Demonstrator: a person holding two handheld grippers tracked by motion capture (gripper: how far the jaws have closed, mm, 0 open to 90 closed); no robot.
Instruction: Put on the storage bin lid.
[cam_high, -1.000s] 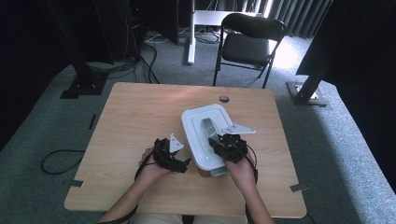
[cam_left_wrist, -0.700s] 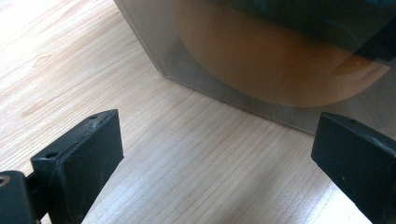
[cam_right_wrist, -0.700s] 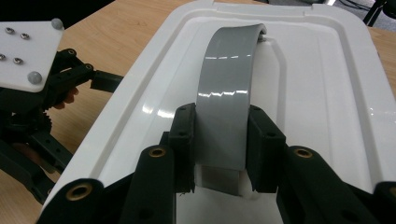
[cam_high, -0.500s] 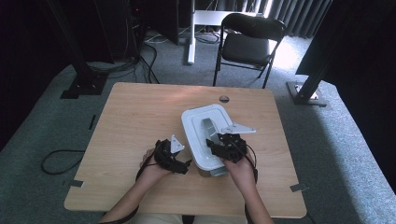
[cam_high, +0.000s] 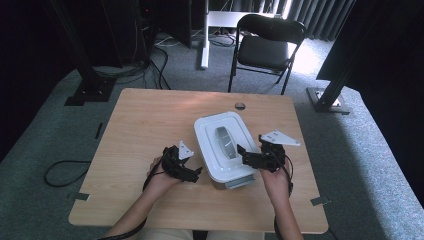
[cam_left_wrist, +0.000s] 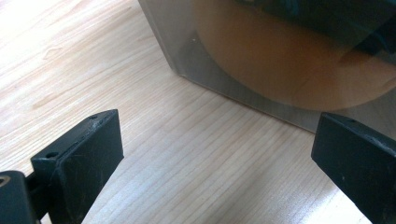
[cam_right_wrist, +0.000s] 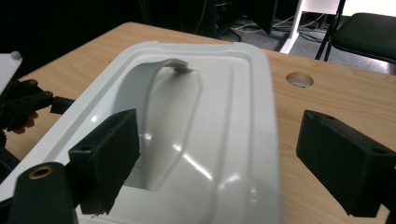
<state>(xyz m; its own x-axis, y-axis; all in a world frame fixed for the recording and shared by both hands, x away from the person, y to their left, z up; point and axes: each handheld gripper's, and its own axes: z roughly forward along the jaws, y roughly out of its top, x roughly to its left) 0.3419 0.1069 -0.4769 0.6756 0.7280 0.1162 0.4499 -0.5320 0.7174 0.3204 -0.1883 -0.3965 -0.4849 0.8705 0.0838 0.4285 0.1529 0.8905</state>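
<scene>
Nearest the person, the left gripper (cam_high: 192, 173) sits low on the table (cam_high: 145, 120) just beside the white lidded box (cam_high: 226, 145), jaws spread wide and holding nothing. The right gripper (cam_high: 243, 156) hangs over the box's right edge, jaws wide apart astride the lid rim, gripping nothing. The grey handle (cam_right_wrist: 161, 100) lies recessed in the lid beyond.

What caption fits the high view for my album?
Two open grippers, left gripper and right gripper, flank a white lidded box on a wooden table.
</scene>
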